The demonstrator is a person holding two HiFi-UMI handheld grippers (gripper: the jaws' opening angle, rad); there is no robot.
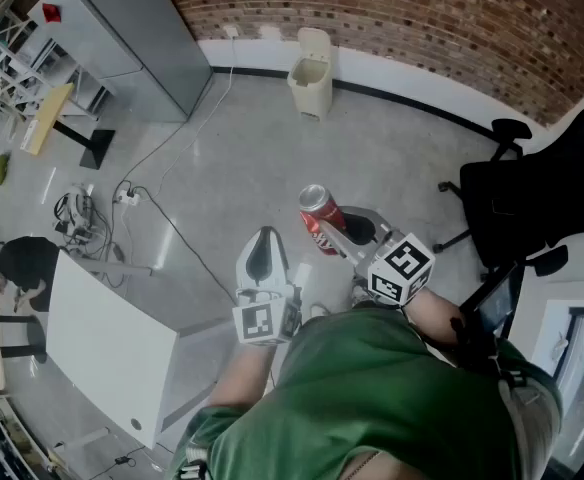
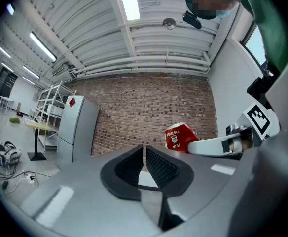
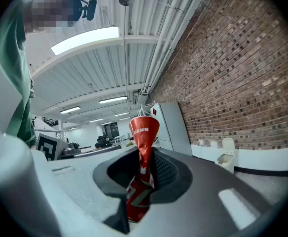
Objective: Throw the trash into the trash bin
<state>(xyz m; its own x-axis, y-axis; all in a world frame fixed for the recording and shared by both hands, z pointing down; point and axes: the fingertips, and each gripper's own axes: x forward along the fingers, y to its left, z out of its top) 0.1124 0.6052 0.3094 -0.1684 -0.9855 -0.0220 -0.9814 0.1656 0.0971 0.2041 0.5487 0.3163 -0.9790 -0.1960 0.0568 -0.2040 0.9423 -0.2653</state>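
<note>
The right hand-held gripper (image 1: 344, 233) hides the lower end of the red can (image 1: 318, 216), and the picture's edge cuts the chair (image 1: 532, 196).

A brick wall (image 1: 392, 18) ran along the far edge of the grey floor (image 1: 242, 148). A tall grey cabinet (image 1: 137, 38) stood against it at the left, with a white shelving rack (image 2: 50, 102) beside it. A tangle of cables (image 1: 77, 208) lay on the floor near a white slab (image 1: 107, 343). A black office chair (image 1: 532, 193) stood at the right.

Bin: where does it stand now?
Head view, top centre: the bin stands against the brick wall, ahead of the can in the right tool.
</note>
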